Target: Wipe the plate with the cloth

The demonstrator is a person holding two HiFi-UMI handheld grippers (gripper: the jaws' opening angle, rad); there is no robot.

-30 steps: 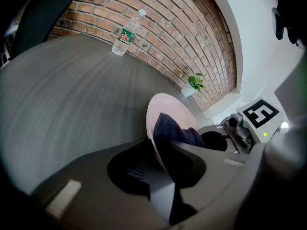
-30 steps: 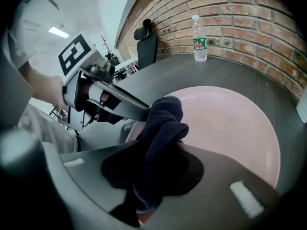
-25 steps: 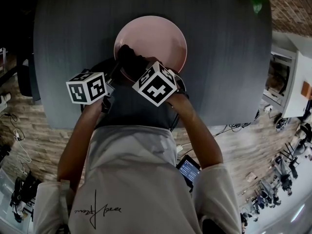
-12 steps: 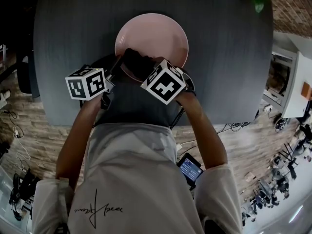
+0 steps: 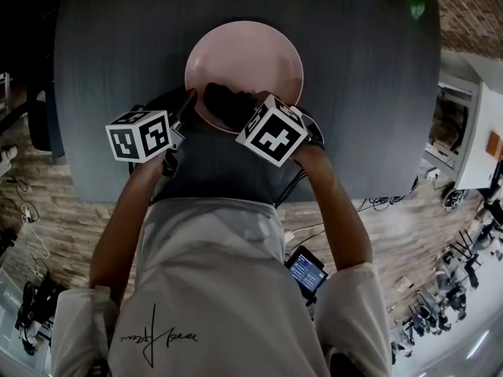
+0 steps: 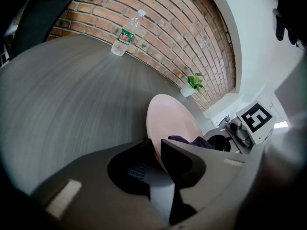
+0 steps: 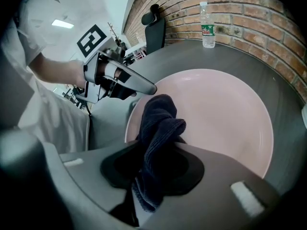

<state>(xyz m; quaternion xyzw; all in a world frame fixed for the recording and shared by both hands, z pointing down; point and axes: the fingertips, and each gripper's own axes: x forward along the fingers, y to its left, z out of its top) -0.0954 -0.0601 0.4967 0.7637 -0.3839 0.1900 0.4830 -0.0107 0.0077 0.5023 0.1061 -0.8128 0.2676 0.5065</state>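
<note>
Dark grey worktop [image 5: 118,53] w/ a pink plate [image 5: 251,53] lying flat on it. L gripper [image 6: 156,147] is clamped on the plate's near rim, edge btw its jaws. R gripper [image 7: 153,162] is pinching a dark blue cloth [image 7: 158,123], bunched up and resting on the plate's near part, just beside the L gripper. Water bottle [image 6: 125,35] stands upright at the far edge.

Grey table [image 5: 118,53] — brick wall [image 6: 158,13] behind it.
</note>
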